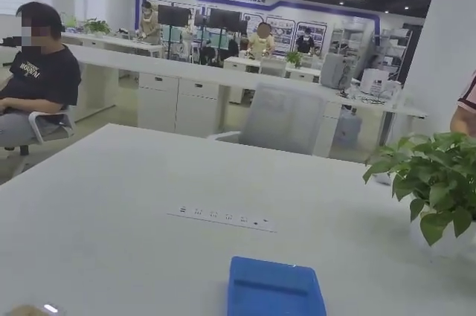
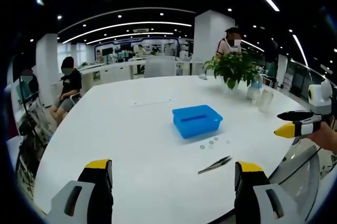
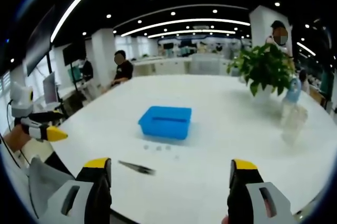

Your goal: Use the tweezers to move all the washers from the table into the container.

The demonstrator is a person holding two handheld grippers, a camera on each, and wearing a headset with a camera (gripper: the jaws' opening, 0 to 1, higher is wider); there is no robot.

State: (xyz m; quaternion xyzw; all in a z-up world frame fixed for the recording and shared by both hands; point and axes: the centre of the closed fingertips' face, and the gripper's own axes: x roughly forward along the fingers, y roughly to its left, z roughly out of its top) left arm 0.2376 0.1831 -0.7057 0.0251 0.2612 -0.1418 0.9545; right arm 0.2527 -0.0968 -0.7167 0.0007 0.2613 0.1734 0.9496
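Several washers (image 2: 211, 142) and tweezers (image 2: 215, 165) in gripper views, container (image 1: 275, 286) in head view

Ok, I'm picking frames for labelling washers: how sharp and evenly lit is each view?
Head view: soft and blurry, blue container cropped at the bottom edge. Left gripper view: fisheye-bent, evenly lit, washers tiny but distinct near the tweezers. Right gripper view: softer, washers faint specks.

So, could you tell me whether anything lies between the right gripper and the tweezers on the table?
Nothing visible does. The tweezers lie on bare table just ahead of the open right gripper; the washers and blue container sit beyond them.
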